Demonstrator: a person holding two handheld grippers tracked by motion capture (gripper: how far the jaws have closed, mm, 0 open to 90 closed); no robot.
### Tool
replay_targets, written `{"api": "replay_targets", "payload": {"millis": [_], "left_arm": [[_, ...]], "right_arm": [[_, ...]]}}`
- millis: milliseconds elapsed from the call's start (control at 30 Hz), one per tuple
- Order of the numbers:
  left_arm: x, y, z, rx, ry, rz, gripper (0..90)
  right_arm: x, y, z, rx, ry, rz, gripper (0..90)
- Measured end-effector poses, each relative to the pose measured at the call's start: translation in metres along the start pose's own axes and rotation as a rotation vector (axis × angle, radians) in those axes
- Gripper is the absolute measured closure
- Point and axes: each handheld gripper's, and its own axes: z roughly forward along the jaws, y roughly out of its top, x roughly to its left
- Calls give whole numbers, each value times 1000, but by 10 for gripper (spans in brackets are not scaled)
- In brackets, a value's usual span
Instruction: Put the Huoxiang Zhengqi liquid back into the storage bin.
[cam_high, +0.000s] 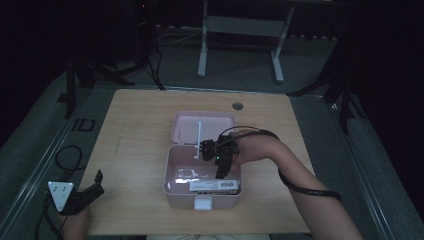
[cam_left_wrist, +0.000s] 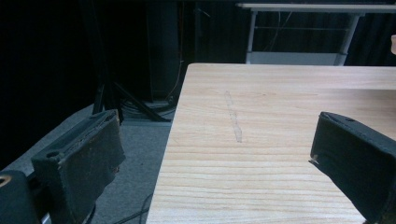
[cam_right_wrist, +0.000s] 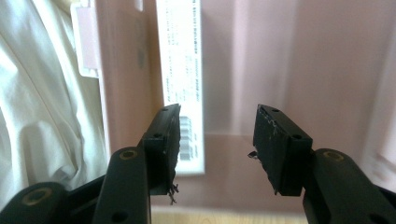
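An open pink box (cam_high: 170, 165) stands on the wooden table near its front edge, its lid (cam_high: 205, 127) laid back behind it. A white printed carton (cam_high: 212, 186) lies inside along the front wall. My right gripper (cam_high: 221, 172) points down into the box, just above the carton. In the right gripper view its jaws (cam_right_wrist: 217, 116) stand open with nothing between them, the carton (cam_right_wrist: 180, 60) off the left jaw and the pink floor (cam_right_wrist: 289, 60) beyond. My left gripper (cam_high: 97, 182) rests at the table's front left corner, open (cam_left_wrist: 215, 135) and holding nothing.
A round cable hole (cam_high: 238, 106) sits in the table's back right part. A white desk frame (cam_high: 240, 25) stands on the floor behind. Tripod legs and cables (cam_high: 67, 157) lie left of the table. White clothing (cam_right_wrist: 42, 116) hangs close to the box's front.
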Motion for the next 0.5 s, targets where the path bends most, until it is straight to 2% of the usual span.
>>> {"api": "replay_targets", "payload": {"millis": [200,267,333,367,467,500], "left_arm": [[0,0,0,1,0,1,27],[0,0,0,1,1,1,27],[0,0,0,2,2,1,27],[0,0,0,2,2,0,27],[0,0,0,1,1,0,27],[0,0,0,1,2,1,27]], "right_arm": [[-4,-24,-28,-99,-56,45,436],[-6,-33,-35,-123,-73,60,387],[-7,-38,-37,-139,-79,71,375],[-11,-47,-40,-160,-100,86,294],[-13,-51,-42,-169,-111,96,276],[-16,-64,-43,-213,-124,114,167]]}}
